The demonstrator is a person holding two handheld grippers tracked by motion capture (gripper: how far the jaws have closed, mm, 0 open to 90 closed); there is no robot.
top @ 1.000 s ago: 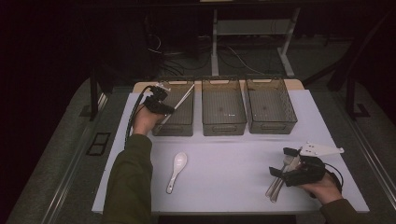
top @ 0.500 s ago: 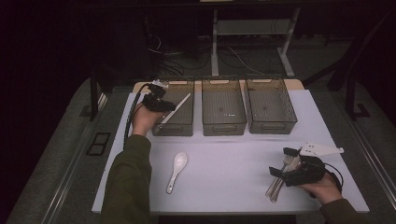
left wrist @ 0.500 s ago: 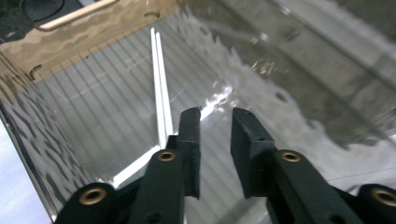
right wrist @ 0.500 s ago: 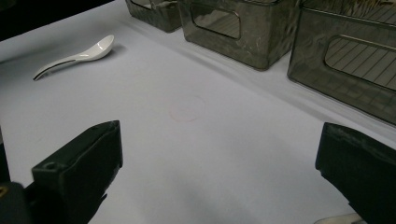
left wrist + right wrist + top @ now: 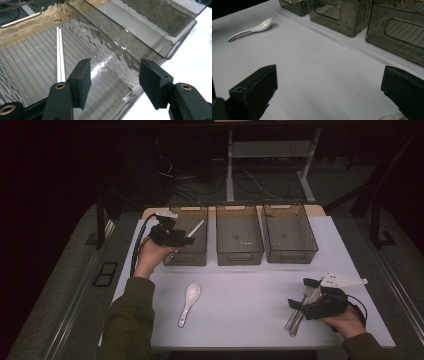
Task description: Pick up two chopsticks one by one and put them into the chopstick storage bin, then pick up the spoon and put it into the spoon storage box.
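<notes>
Resting at the table's near edge, the right gripper [image 5: 300, 295] stood spread and empty just beside the metal cutlery [image 5: 296, 319], which a careless grab could scatter. Farther off, the left gripper [image 5: 190, 239] had just been opening, nothing between its jaws; the white chopsticks [image 5: 60, 56] leaned inside the leftmost bin [image 5: 186, 256] and might tip out.

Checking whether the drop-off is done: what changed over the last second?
The left hand-held gripper has just opened its jaws, releasing the white chopsticks into the left bin, and lifted slightly. The right hand-held gripper, spoon and cutlery stayed put.
</notes>
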